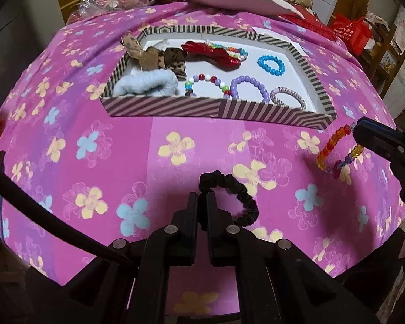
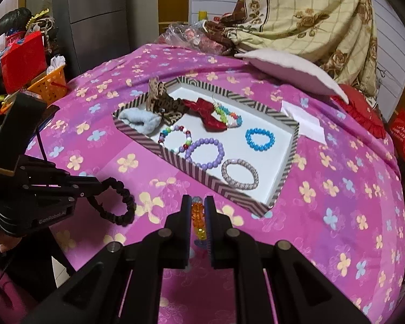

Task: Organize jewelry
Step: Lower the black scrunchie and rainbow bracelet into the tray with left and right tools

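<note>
Floral pink cloth [image 1: 121, 145]; tools pinch ruffled black scrunchie [image 1: 237, 189], faceted bead bracelet [image 1: 332, 148].

I'm in a home bedroom: flowered pink bedspread [image 2: 337, 189], pillow [image 2: 289, 67], heaped quilt [image 2: 310, 13], wardrobe [image 2: 94, 0] beside it.

- Left tool [image 1: 201, 199]: matte black plastic, two flat parallel fingers [image 1: 192, 216] with ribbed inner faces, on angular linked arms.
- Round silver screw heads [image 1: 170, 228] sit at the arm joints.
- A black cable [image 1: 40, 216] curves along its left side.
- Right tool [image 2: 197, 205]: same black build, same silver screws; a blue edge shows on the finger pads [image 2: 209, 232].
- Seen from the right, the left tool's body carries pale lettering, a tan-edged black block on top, and a thin cable.
</note>
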`<act>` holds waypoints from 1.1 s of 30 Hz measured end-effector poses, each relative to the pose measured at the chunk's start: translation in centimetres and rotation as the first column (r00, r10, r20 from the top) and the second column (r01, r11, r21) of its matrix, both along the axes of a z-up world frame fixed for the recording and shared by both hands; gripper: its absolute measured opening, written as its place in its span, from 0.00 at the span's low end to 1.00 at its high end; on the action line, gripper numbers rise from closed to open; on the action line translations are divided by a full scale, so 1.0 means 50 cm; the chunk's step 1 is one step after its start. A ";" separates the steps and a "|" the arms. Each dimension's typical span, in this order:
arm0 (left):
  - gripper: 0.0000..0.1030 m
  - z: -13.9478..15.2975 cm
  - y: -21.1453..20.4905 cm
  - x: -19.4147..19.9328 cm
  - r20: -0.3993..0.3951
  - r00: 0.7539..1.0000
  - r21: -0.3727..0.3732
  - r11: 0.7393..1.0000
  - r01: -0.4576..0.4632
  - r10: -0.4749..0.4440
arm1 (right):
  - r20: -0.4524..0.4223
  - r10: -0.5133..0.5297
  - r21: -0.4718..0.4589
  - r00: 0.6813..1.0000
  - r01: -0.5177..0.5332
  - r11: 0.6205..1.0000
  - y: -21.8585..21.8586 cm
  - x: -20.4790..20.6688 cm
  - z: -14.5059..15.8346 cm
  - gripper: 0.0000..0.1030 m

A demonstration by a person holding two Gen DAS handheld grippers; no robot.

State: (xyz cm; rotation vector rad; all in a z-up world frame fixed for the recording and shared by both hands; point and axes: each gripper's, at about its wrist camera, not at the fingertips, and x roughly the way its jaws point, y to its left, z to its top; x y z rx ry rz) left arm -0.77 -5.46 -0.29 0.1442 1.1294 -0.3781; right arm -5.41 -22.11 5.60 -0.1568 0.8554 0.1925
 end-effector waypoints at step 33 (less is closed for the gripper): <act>0.26 0.112 -0.031 0.118 0.055 0.998 -0.083 0.996 -0.030 0.035 | 0.042 -0.050 -0.022 0.998 0.051 0.998 -0.066 0.110 0.085 0.09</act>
